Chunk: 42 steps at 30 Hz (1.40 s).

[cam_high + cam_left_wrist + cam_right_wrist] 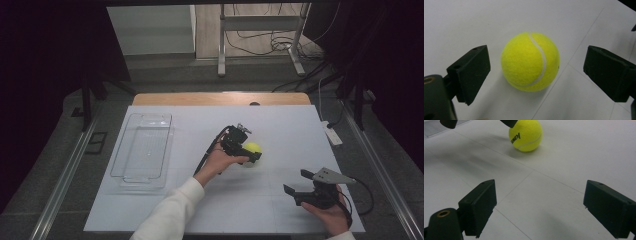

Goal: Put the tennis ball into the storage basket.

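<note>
The left gripper is spread wide, its 2 black jaws standing either side of a yellow tennis ball without touching it. The ball rests on the white table sheet, well to the right of a clear plastic tray. It looks light, springy and felt-covered, so it should grip well but will likely roll if nudged; pinching across its widest middle seems safest. The left hand reaches forward over the ball, wrist angled down. The right gripper, also open and holding nothing, waits near the table's front edge, nearer the person than the ball.
</note>
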### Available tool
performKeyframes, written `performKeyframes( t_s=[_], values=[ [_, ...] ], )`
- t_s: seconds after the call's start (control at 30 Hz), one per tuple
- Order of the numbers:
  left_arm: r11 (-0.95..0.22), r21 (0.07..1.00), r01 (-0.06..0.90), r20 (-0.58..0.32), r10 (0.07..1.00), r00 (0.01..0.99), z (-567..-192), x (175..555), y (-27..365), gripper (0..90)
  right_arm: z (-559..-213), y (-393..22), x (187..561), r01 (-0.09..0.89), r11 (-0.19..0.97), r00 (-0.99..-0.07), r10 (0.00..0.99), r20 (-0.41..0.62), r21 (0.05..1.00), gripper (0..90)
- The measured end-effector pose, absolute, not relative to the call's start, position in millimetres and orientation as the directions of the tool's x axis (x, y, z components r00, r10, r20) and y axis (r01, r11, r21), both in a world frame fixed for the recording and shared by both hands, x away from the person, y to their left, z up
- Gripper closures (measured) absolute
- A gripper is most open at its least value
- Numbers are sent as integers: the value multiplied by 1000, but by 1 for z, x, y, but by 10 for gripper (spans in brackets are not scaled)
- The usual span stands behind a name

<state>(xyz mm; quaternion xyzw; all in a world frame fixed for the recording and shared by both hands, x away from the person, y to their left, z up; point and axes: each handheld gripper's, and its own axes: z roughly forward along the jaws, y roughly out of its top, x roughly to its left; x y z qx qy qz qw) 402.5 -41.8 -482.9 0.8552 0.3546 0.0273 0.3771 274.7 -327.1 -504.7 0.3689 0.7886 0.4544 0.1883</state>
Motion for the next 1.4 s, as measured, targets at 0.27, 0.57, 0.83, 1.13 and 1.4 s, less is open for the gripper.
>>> performKeyframes(
  t_s=[0.27,0.57,0.83,1.13,1.4],
  values=[
    [-469,650,598,-219,638,738,-488,408,-45,83,-505,-327,275,410,315,-659,751,40,856,117],
    [-488,632,601,-220,631,744,-498,411,-54,85,-505,-327,275,411,316,-658,752,38,855,117],
    [-487,619,616,-215,649,729,-505,414,-58,123,-505,-327,275,410,317,-660,750,39,855,117],
    [-498,623,603,-201,643,739,-506,413,-59,254,-505,-327,275,411,316,-660,750,39,855,117],
    [-512,623,592,-183,641,746,-505,411,-60,266,-505,-327,275,411,316,-659,751,39,855,118]
  ],
)
